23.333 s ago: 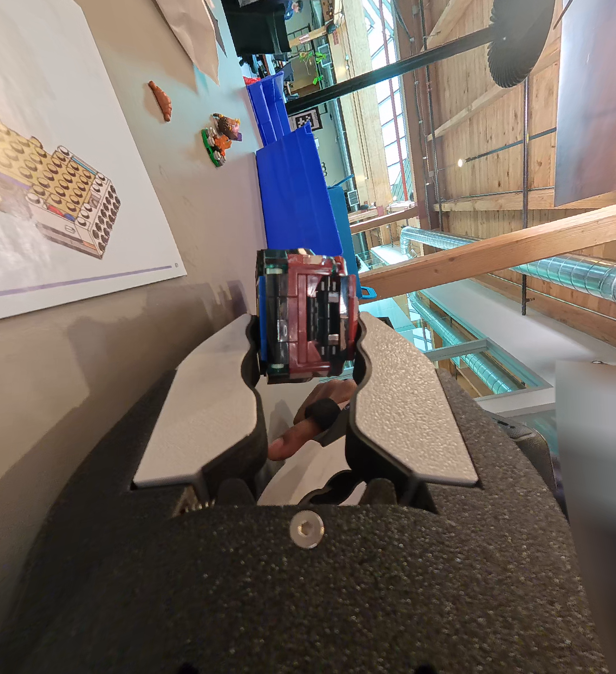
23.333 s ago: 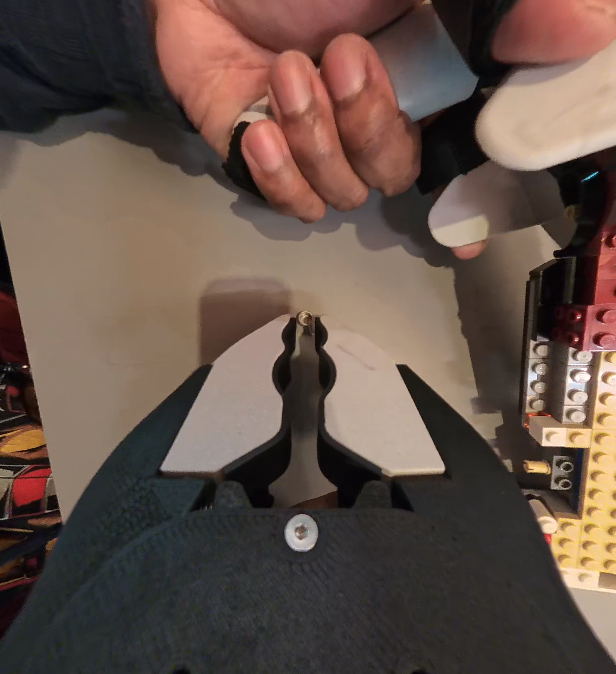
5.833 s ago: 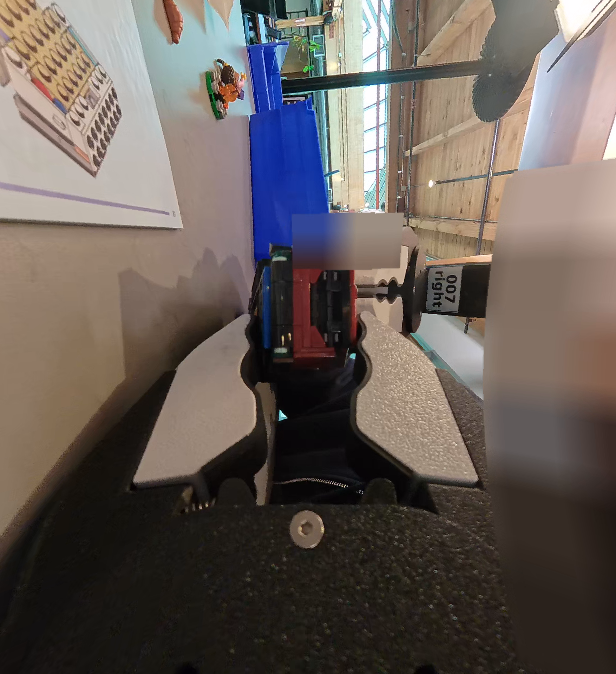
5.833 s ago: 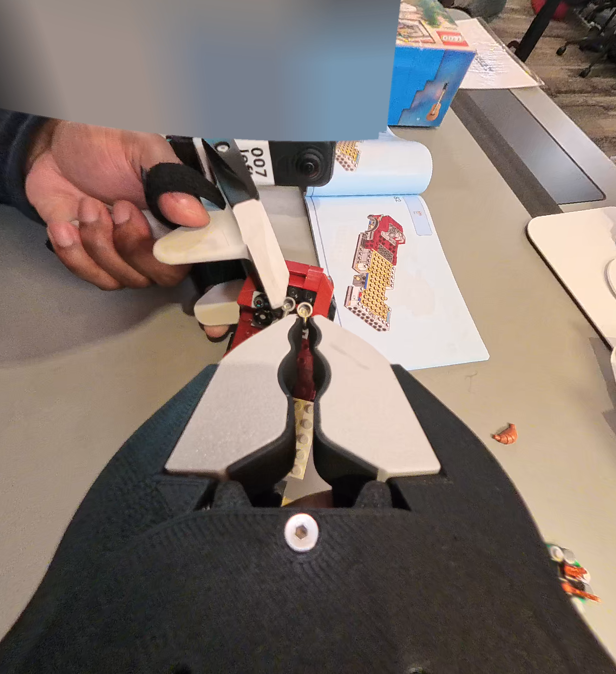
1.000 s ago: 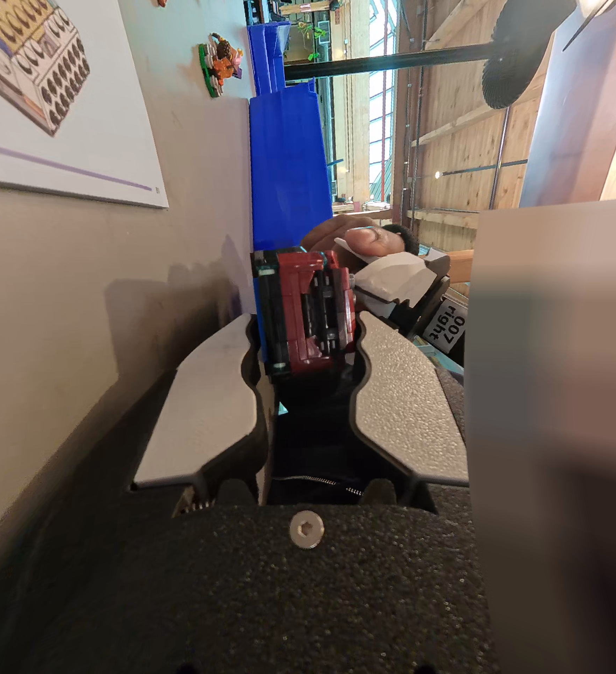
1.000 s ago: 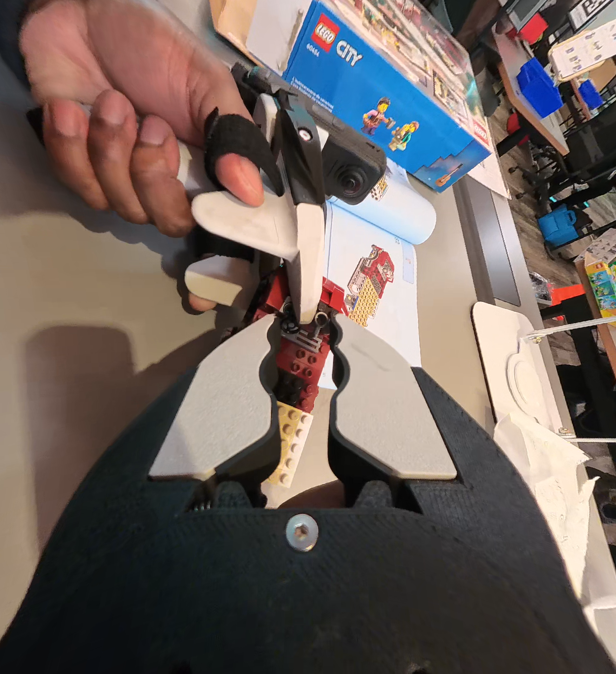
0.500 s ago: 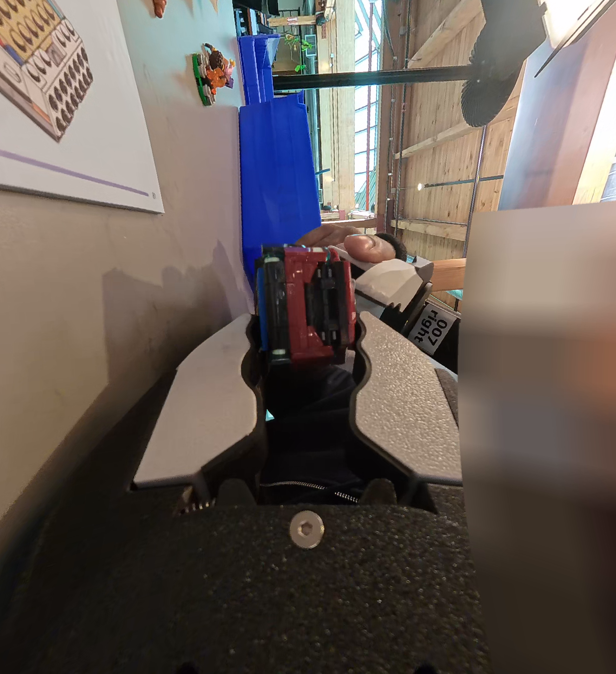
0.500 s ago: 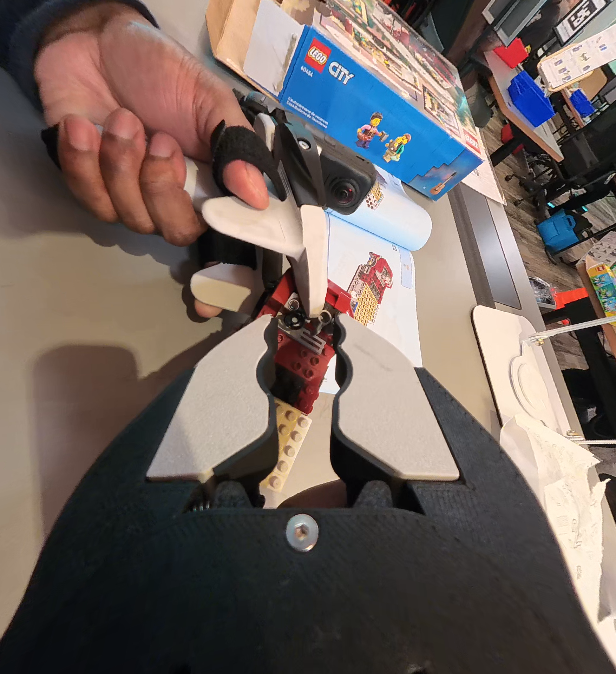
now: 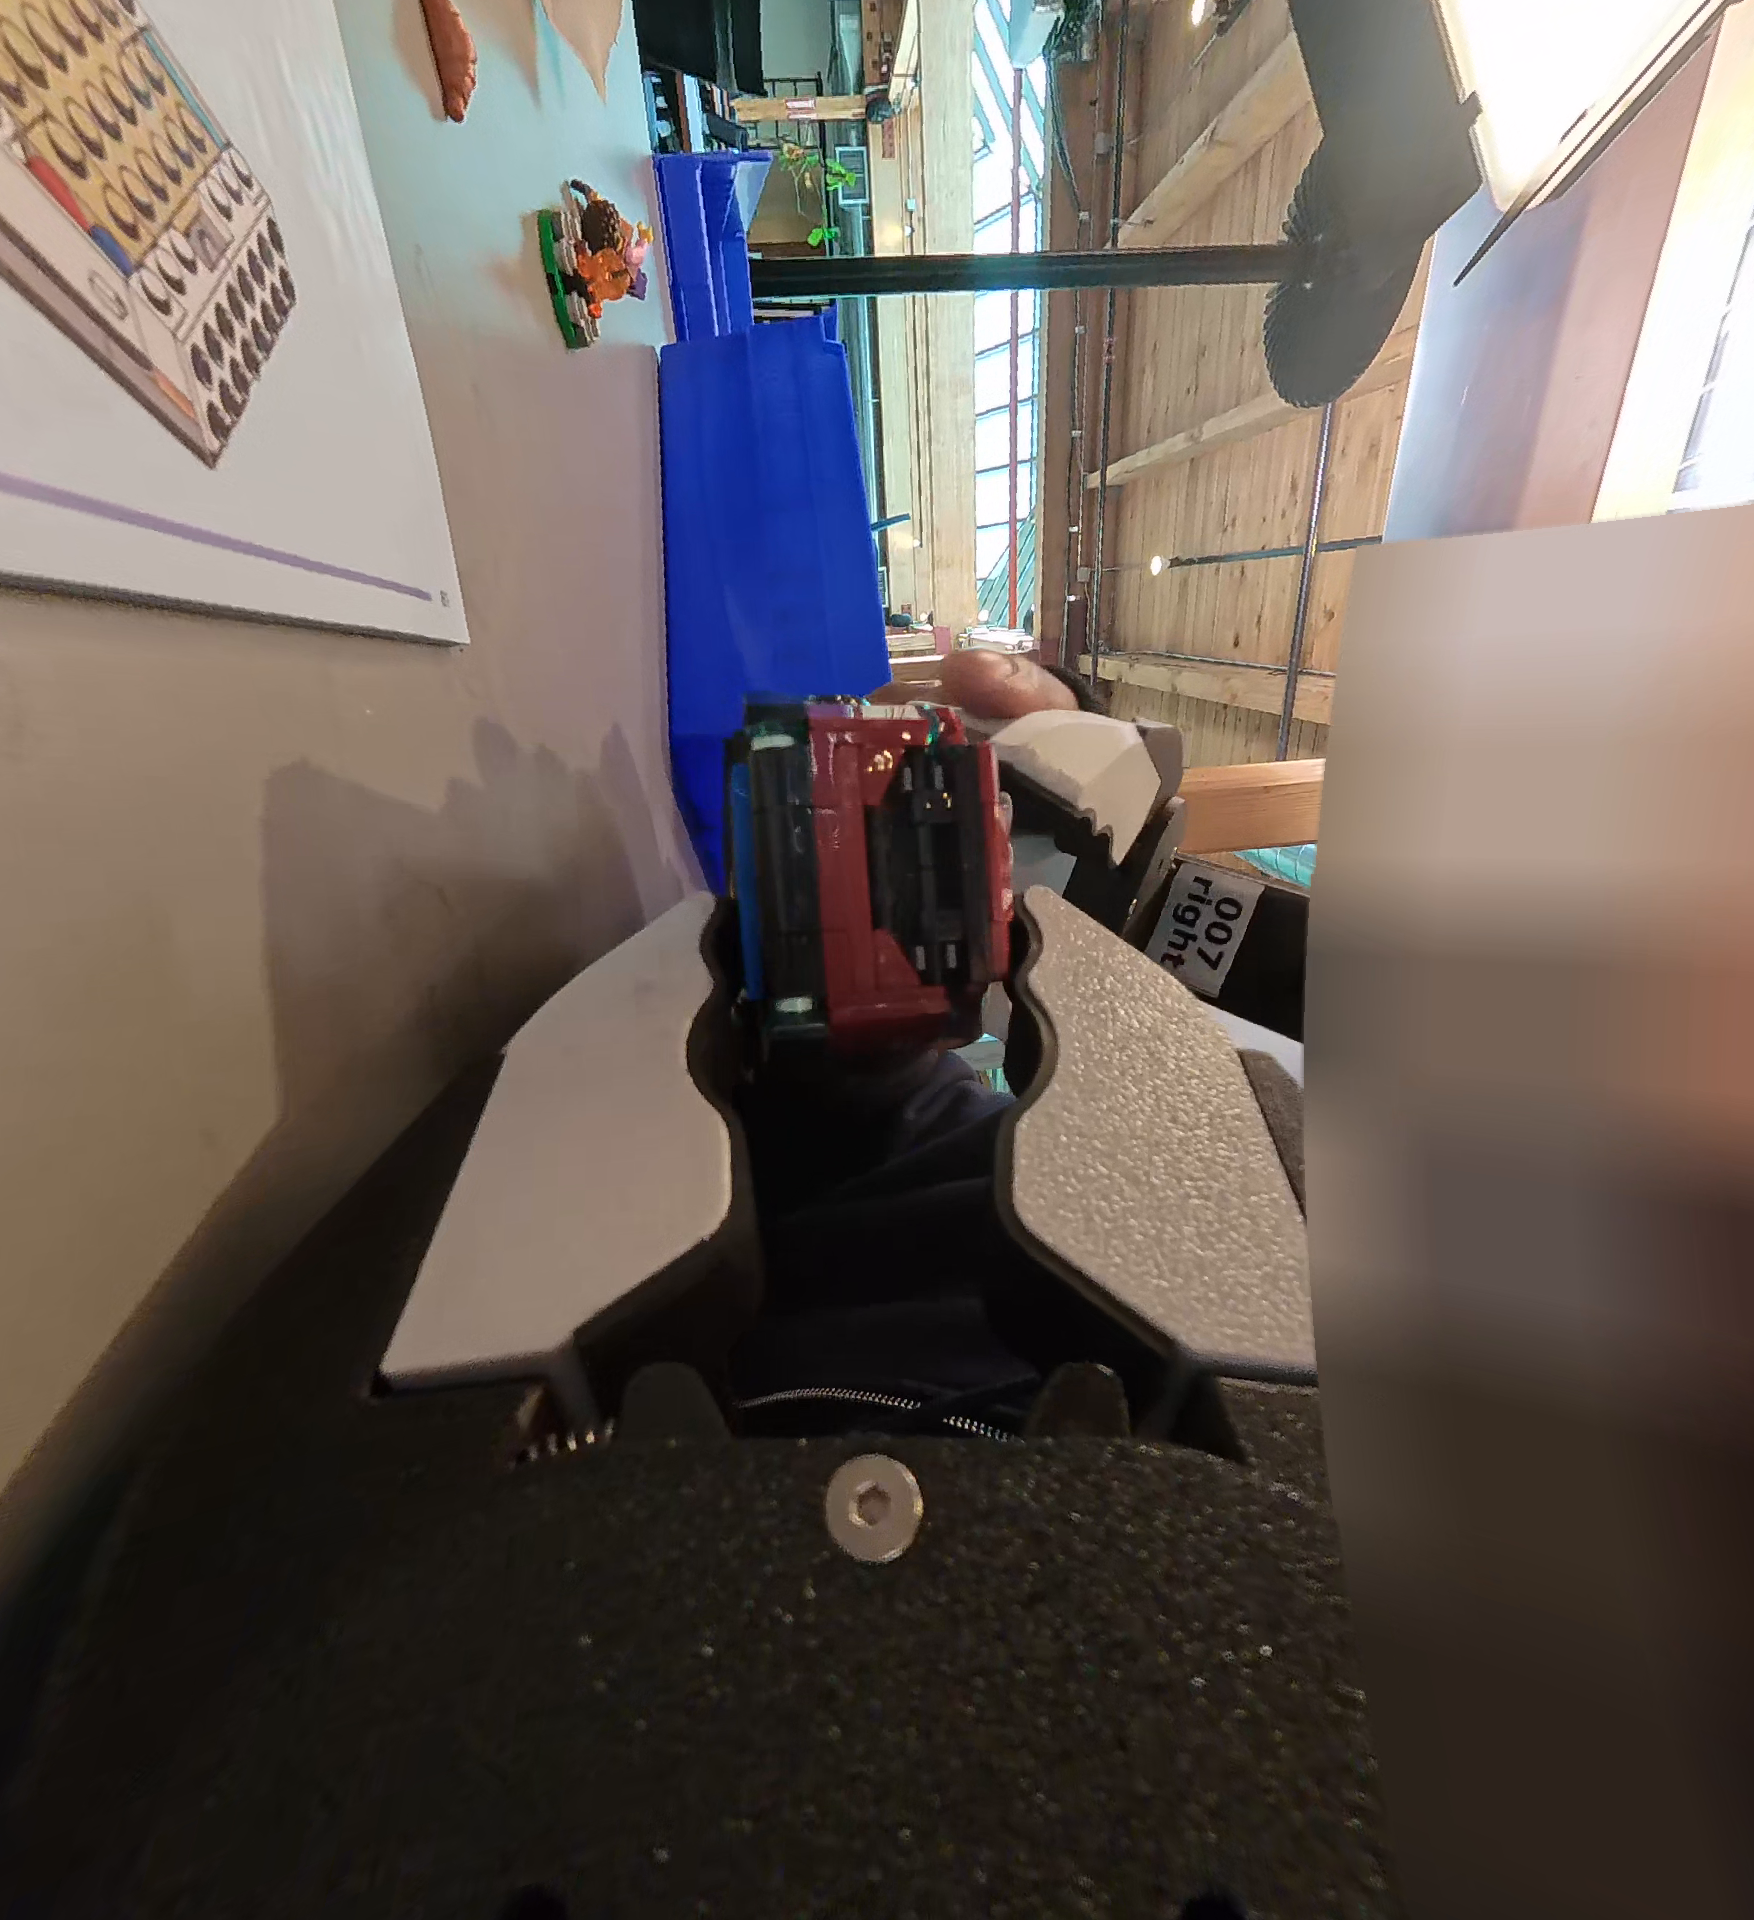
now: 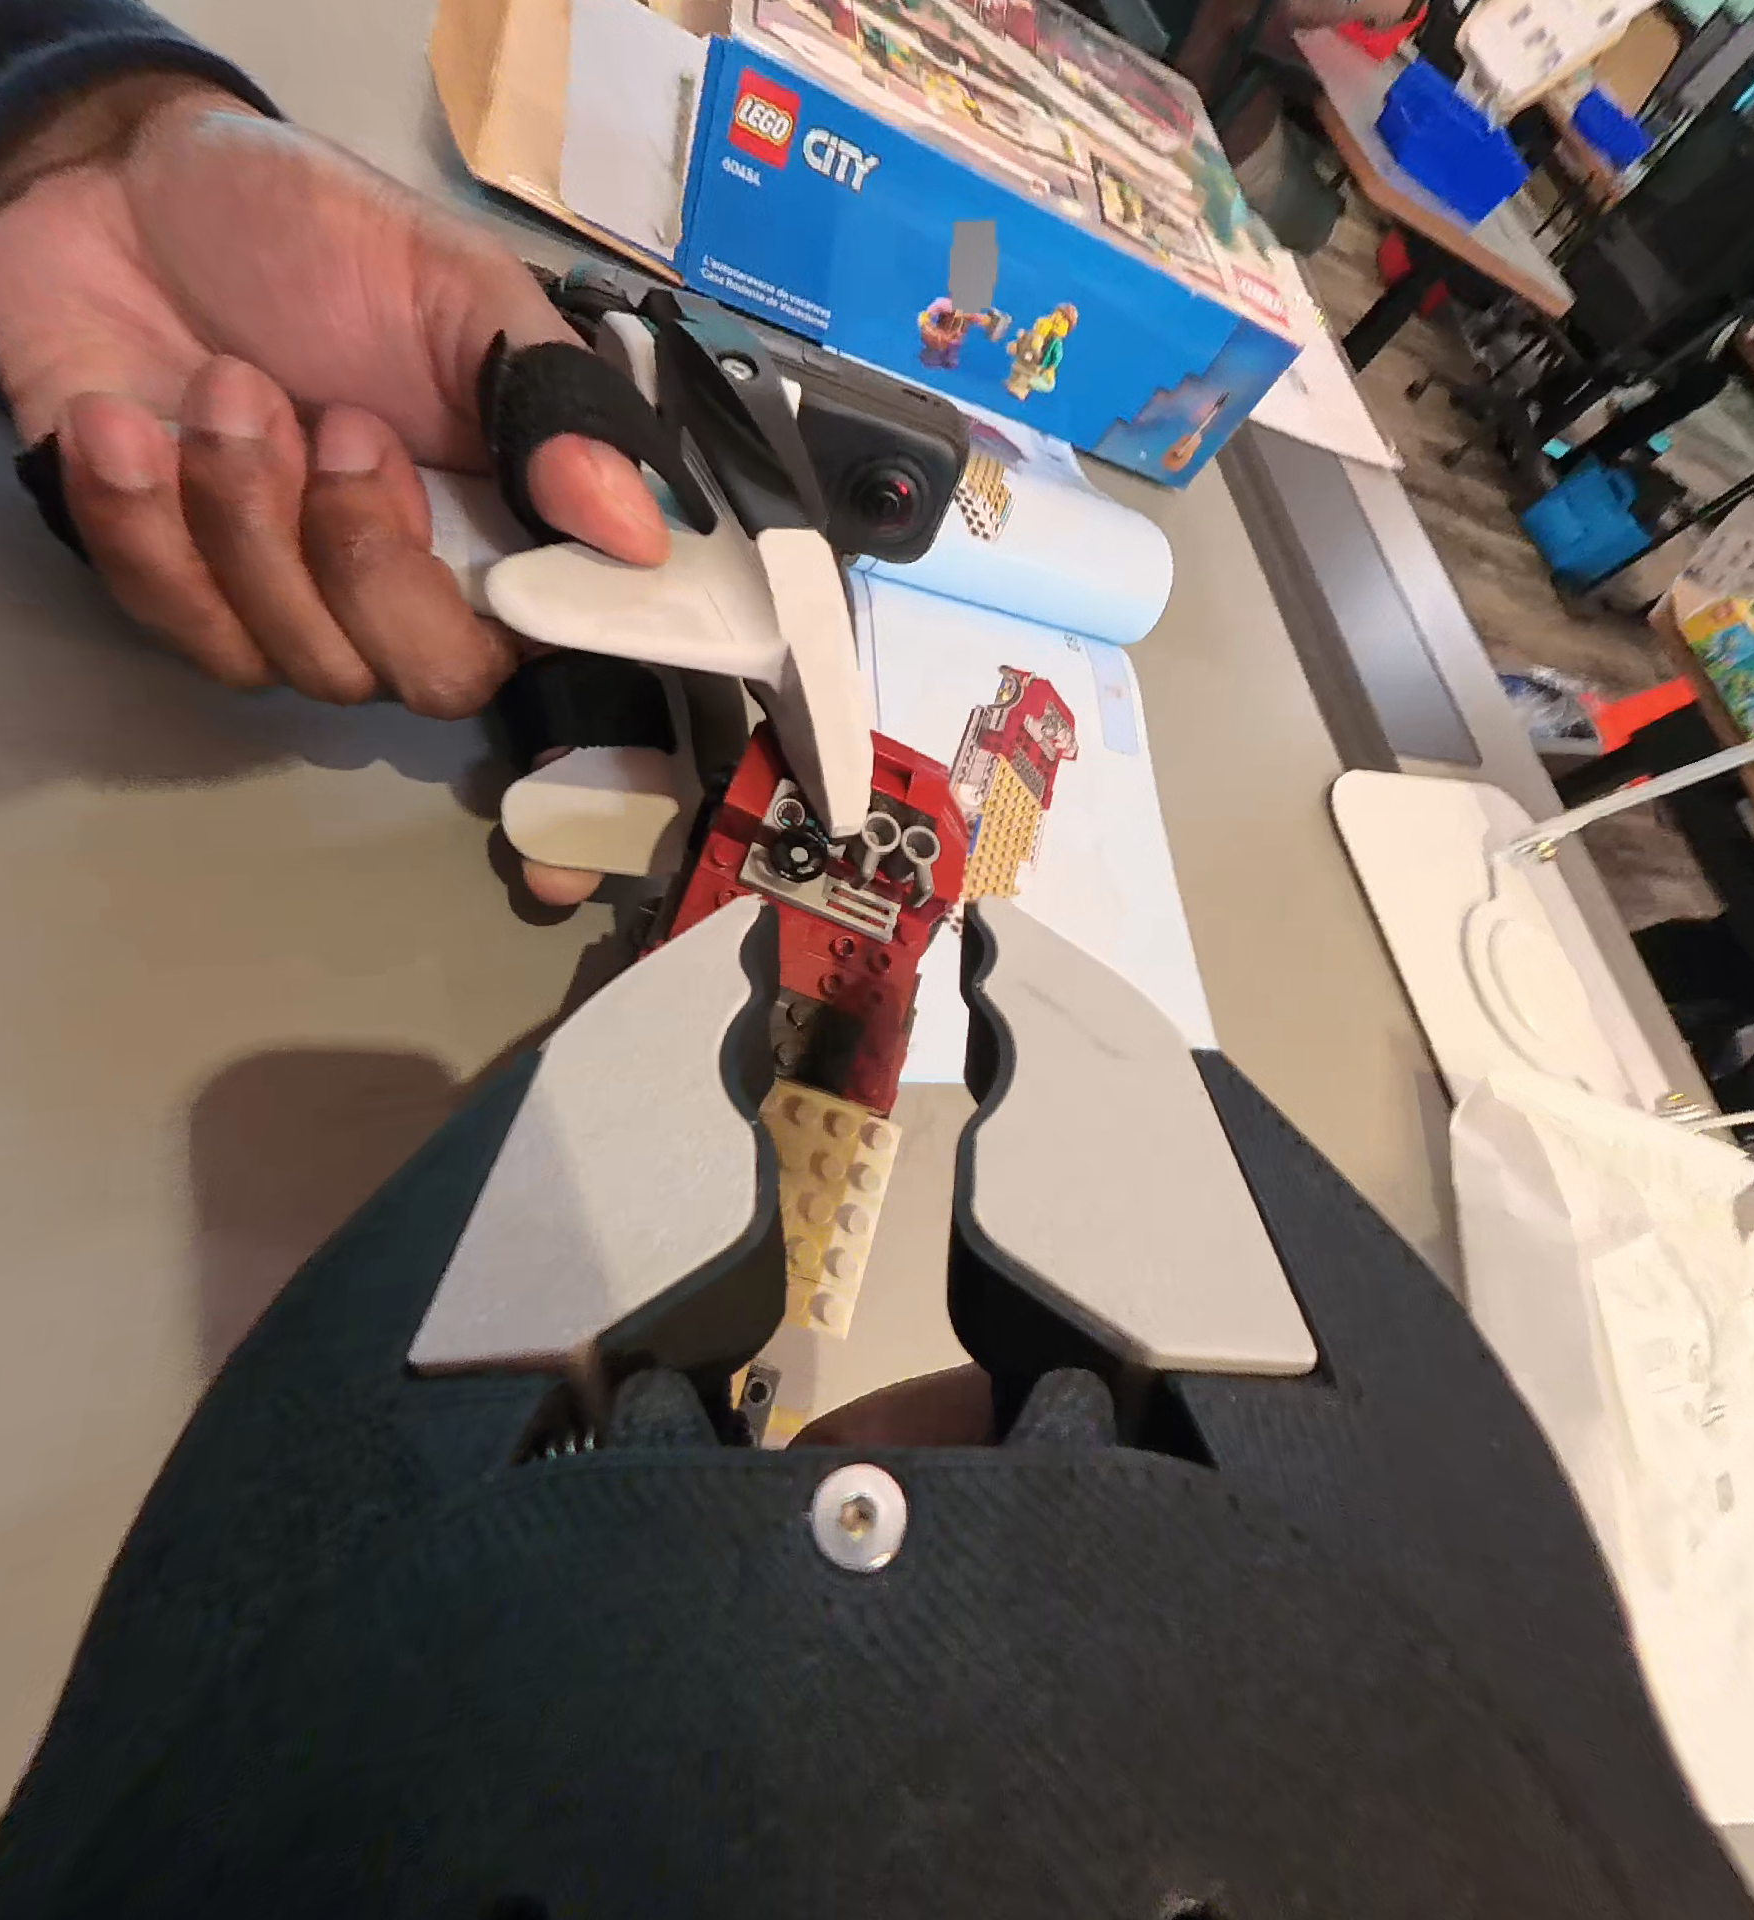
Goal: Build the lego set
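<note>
The left gripper is clamped on the dark red front of a brick-built toy truck, a pad pressing each side; the truck is held above the grey table; the right gripper hangs over the truck's cab, fingers spread and gripping nothing; an open booklet and a blue box lie beyond.

Counted: one dark-red brick-built vehicle model, one blue cardboard toy box, one open instruction booklet, two blue plastic bins.
</note>
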### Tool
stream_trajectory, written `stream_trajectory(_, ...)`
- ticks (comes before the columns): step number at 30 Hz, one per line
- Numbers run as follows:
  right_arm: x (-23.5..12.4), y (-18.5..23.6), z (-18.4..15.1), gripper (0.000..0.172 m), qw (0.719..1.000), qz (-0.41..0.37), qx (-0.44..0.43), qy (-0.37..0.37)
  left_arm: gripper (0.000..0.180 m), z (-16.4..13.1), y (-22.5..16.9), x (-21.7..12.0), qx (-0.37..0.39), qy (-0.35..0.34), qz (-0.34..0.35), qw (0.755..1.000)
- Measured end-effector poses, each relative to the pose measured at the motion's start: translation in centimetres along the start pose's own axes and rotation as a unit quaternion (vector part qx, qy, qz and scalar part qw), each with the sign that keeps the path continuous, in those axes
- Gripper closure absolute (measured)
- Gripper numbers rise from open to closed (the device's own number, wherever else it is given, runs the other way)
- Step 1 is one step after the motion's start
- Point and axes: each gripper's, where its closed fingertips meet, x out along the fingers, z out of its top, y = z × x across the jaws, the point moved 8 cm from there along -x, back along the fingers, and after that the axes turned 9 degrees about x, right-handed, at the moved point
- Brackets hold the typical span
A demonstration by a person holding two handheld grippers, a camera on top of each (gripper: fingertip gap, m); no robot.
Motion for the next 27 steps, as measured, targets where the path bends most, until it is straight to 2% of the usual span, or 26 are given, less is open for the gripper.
stream_trajectory(8,0.29,0.22,-0.37,0.141,0.999,0.025,0.023,0.011,0.132,-0.18,0.13,0.21,0.003,0.010,0.001,1.000)
stream_trajectory(27,0.41,-0.12,-0.54,0.154,0.999,0.007,0.047,-0.014,0.131,-0.15,0.28,0.16,-0.008,-0.001,-0.006,1.000)
